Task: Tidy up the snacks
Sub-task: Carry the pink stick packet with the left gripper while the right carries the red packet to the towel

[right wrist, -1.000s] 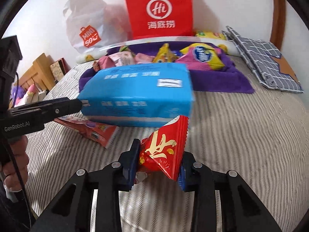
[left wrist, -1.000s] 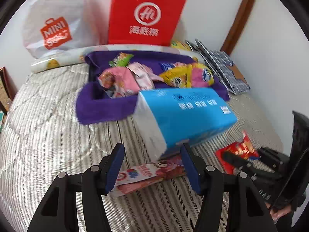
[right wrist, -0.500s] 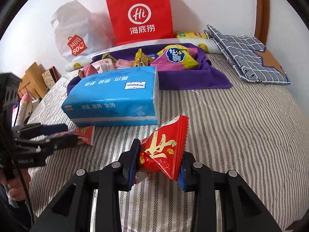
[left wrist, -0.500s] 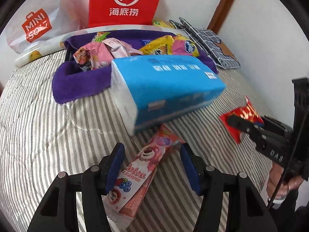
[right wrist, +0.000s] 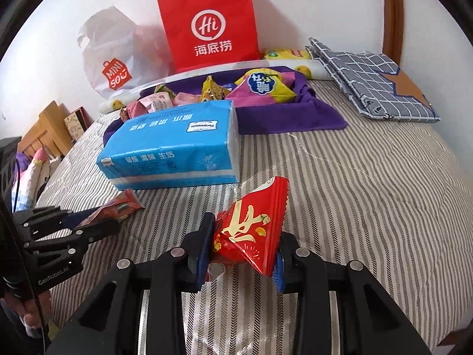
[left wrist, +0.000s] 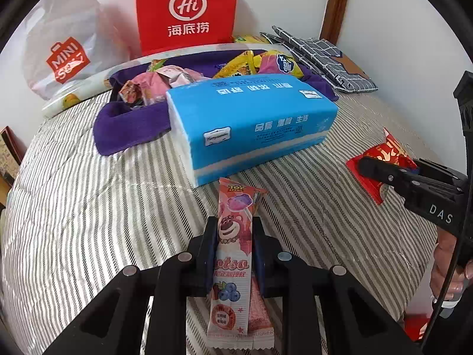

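Left wrist view shows the left gripper [left wrist: 233,247] clamped on a long pink wafer pack [left wrist: 235,261], its jaws having just closed on the pack, which lies between them and points toward the blue tissue pack [left wrist: 251,124] on the striped bed [left wrist: 88,207]. Right wrist view shows the right gripper [right wrist: 244,254] pinching a red snack bag [right wrist: 251,227], which stands up between its pads above the bed, just in front of the tissue pack.

Behind the tissue pack, the purple tray [right wrist: 283,118] already holds a heap of snacks: pink, yellow and purple packets piled loosely. That part looks done, in my judgement. The two packs in the grippers seem to be the last loose ones on the bed; I see no others lying free. What remains, as I judge it, is carrying both over the tissue pack and dropping them into the tray. A red paper bag [left wrist: 187,9] and a white plastic bag [left wrist: 65,47] lean against the wall beyond.
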Action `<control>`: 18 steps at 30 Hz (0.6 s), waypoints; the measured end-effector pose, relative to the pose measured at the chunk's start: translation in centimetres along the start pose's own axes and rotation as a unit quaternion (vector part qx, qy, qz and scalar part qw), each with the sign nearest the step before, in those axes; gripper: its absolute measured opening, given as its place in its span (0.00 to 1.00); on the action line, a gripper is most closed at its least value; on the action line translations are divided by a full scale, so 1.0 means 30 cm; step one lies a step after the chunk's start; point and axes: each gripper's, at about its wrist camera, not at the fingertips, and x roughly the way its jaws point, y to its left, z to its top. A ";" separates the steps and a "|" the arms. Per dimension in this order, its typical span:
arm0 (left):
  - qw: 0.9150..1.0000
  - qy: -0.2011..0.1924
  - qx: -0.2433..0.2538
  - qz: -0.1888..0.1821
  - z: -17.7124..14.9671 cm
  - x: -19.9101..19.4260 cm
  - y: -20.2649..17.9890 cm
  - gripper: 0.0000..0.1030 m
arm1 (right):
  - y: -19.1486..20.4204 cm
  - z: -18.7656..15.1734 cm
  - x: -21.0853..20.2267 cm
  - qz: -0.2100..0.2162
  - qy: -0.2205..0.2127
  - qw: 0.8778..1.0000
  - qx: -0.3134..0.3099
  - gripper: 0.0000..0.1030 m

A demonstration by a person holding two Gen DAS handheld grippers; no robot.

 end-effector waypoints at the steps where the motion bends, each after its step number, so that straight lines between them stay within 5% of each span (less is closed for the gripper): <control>1: 1.000 -0.001 -0.005 -0.002 -0.005 -0.007 0.005 0.20 | -0.003 -0.001 -0.006 0.000 -0.001 1.000 0.002 0.34; 11: 0.994 -0.046 -0.087 -0.043 0.011 -0.090 0.065 0.20 | 0.017 0.004 -0.053 0.005 -0.013 1.000 -0.005 0.34; 18: 0.991 -0.072 -0.096 -0.059 0.035 -0.143 0.058 0.20 | 0.035 0.032 -0.090 0.005 -0.025 1.000 -0.016 0.34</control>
